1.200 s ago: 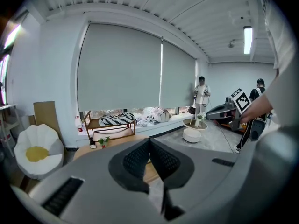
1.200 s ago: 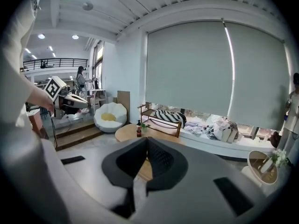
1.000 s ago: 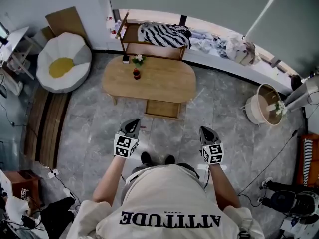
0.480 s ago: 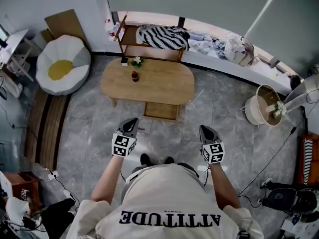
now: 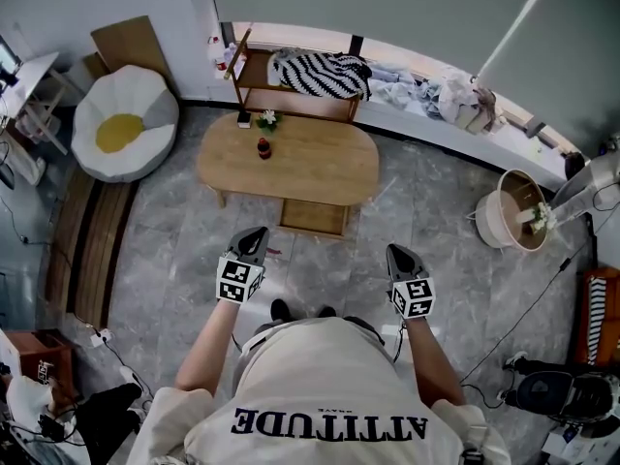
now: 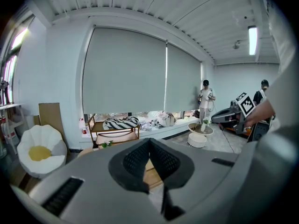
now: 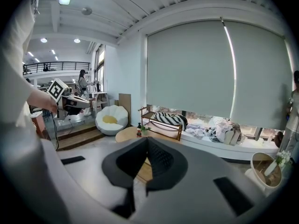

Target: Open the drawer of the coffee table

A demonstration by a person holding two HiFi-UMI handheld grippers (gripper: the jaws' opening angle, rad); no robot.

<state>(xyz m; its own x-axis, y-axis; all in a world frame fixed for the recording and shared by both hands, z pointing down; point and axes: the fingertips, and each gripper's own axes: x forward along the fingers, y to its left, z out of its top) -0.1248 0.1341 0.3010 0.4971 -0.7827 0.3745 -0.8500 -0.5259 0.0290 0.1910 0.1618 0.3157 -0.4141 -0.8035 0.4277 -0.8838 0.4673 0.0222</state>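
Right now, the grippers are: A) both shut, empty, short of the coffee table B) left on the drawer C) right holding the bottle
A: the left gripper and right gripper each show jaws together with nothing between, held over the floor apart from the coffee table.

Bare floor before coffee table; drawer juts into it.

The person's pale shirt bears "ATTITUDE" in black capitals, upside down in the head view.

L gripper, R gripper: both closed, empty
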